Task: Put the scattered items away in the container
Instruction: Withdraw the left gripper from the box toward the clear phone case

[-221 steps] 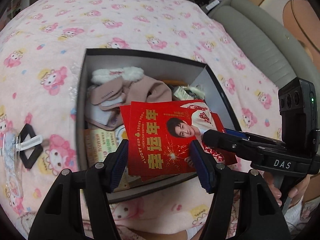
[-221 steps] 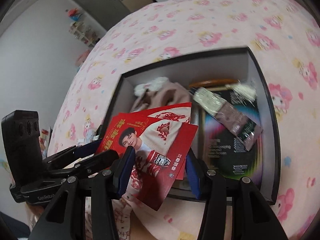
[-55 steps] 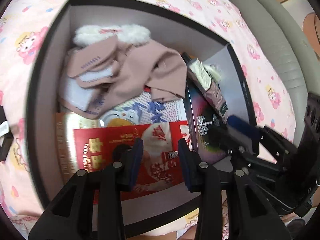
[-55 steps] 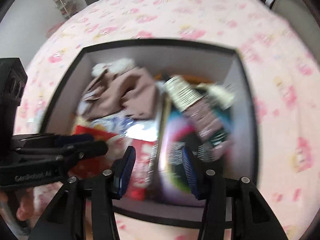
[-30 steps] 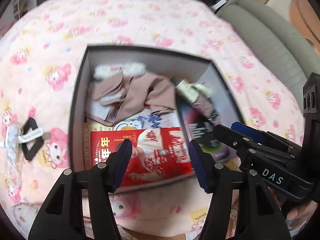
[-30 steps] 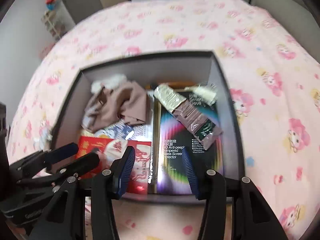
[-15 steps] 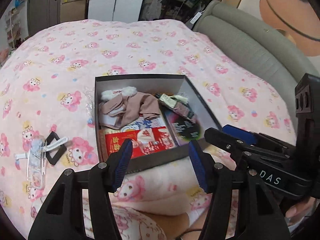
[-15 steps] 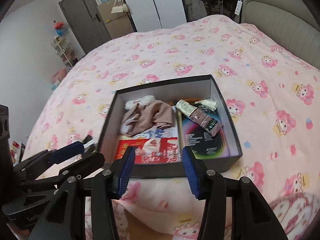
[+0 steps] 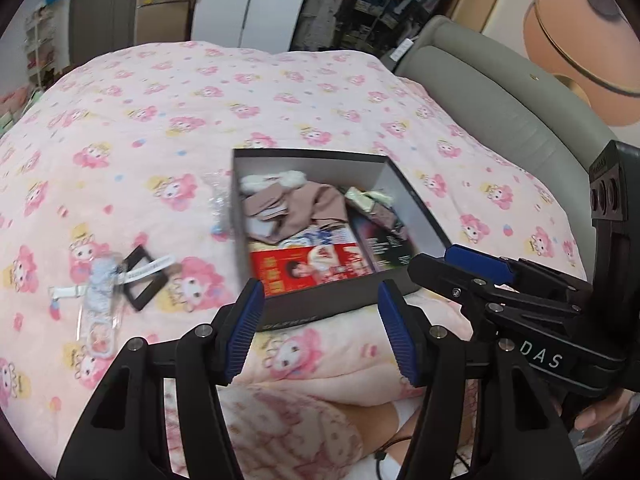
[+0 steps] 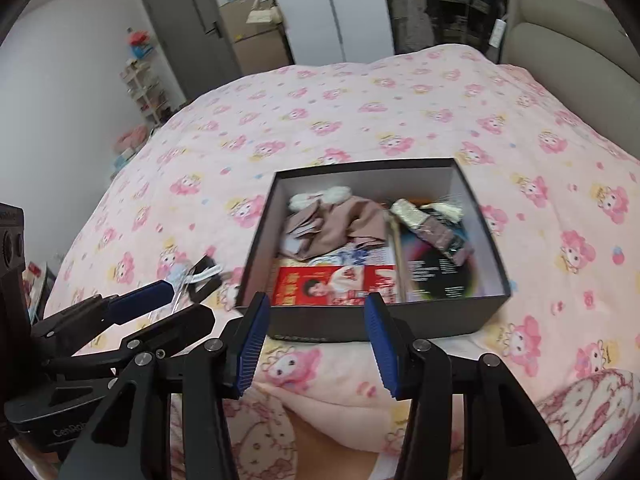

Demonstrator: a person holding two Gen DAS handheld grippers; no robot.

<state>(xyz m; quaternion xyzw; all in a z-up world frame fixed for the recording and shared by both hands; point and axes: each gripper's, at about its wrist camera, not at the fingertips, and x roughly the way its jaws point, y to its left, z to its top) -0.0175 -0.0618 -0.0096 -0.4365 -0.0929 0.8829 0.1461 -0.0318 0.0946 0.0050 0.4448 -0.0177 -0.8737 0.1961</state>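
both tongs hang over the near edge of the bed (image 9: 160,92), jaws parted with nothing between them: the left tongs (image 9: 320,328) and the right tongs (image 10: 314,344) side by side, each showing in the other's view. beyond them sits the box (image 10: 400,322), dark outside and grey inside, open on the pink cartoon-print blanket. in it a brown garment (image 10: 340,224) with a white fur trim lies at the far left, a red card (image 10: 336,282) flat at the near left, a dark booklet (image 10: 436,268) with a rainbow disc on the right, and a long packet (image 10: 432,228) lying across that booklet. left of the box, out on the blanket, lie a black square frame (image 9: 142,276) with a white strap across it, a clear packet (image 9: 100,312) just beside it, and a crumpled bit of clear wrap (image 9: 218,204) against the box's left wall. a padded grey headboard (image 9: 500,96) runs along the right side of the bed.
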